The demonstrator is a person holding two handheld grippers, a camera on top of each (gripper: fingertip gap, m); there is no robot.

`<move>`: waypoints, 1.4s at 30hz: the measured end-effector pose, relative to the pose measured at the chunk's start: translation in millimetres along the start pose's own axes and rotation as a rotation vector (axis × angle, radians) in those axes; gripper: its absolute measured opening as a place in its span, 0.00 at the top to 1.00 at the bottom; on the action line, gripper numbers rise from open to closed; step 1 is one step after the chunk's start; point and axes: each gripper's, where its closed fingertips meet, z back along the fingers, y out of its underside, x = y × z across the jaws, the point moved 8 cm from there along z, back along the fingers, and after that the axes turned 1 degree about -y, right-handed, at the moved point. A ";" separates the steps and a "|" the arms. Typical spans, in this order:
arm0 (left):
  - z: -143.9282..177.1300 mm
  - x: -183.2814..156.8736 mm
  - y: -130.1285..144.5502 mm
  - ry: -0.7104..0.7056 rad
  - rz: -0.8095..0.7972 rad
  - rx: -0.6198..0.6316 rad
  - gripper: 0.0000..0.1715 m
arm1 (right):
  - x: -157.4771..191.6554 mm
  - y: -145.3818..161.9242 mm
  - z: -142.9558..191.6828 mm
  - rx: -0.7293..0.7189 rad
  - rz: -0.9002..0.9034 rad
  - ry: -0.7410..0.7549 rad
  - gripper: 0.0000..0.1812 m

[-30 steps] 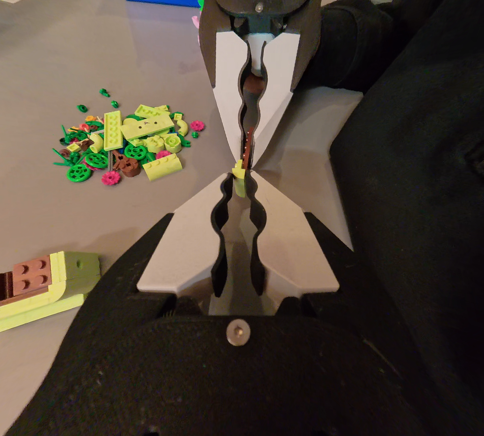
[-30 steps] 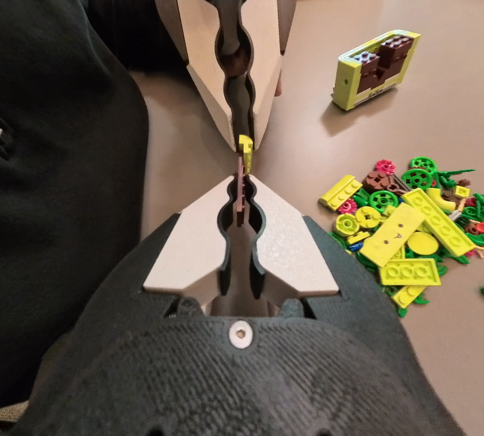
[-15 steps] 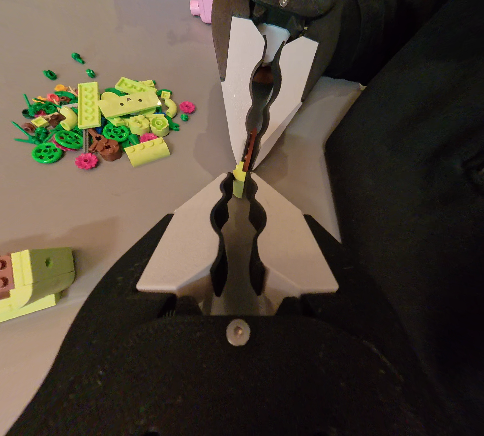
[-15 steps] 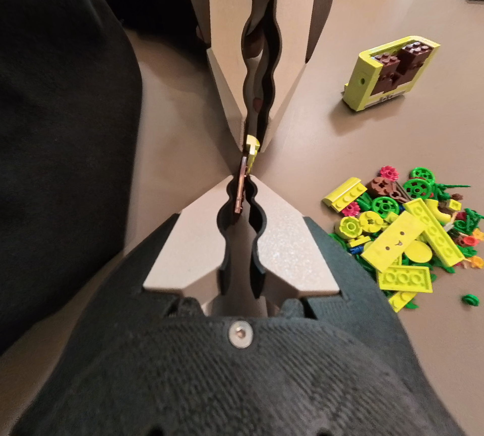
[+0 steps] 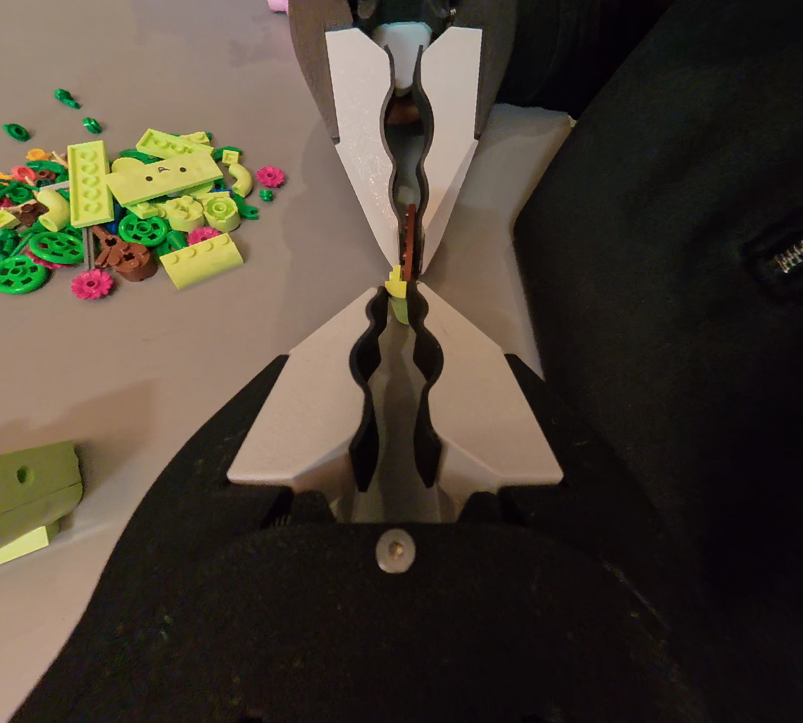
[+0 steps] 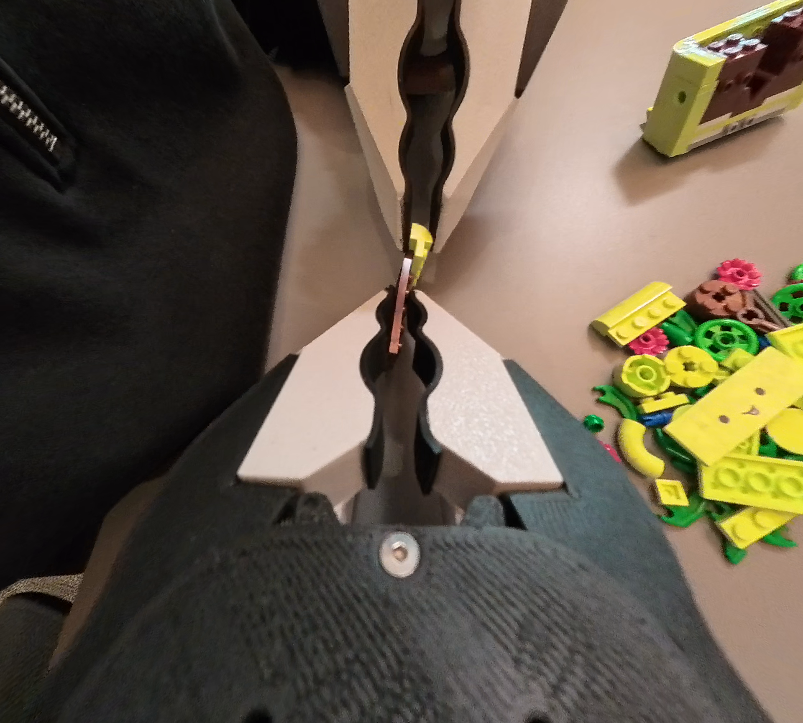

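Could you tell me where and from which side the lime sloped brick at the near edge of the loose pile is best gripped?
My judgement: take the lime sloped brick across its two long sides, coming from above. It lies flat on the table, studs up, and its near long side is bare. The brown round piece crowds its left end, so an end-to-end grip looks poorer. Both grippers are occupied now.

Counter (image 5: 165, 354): smooth grey-brown surface, matte, filling the left of the left wrist view and the right of the right wrist view. Lighting: soft, indoor, with faint shadows.
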 end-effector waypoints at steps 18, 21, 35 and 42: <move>7.4 5.5 -0.3 0.035 0.037 -0.045 0.97 | -4.0 -4.4 -1.8 -0.034 0.002 0.060 0.90; 5.8 6.0 -1.5 -0.008 0.013 -0.041 0.97 | -6.6 -2.2 -6.9 0.016 -0.015 0.081 0.87; 15.1 15.4 -3.6 -0.175 -0.077 -0.090 0.93 | -16.6 -6.1 13.2 -0.046 0.093 0.300 0.99; 10.8 17.2 -0.8 -0.214 -0.073 -0.035 0.78 | -10.6 -2.5 -2.0 0.179 0.369 0.527 0.97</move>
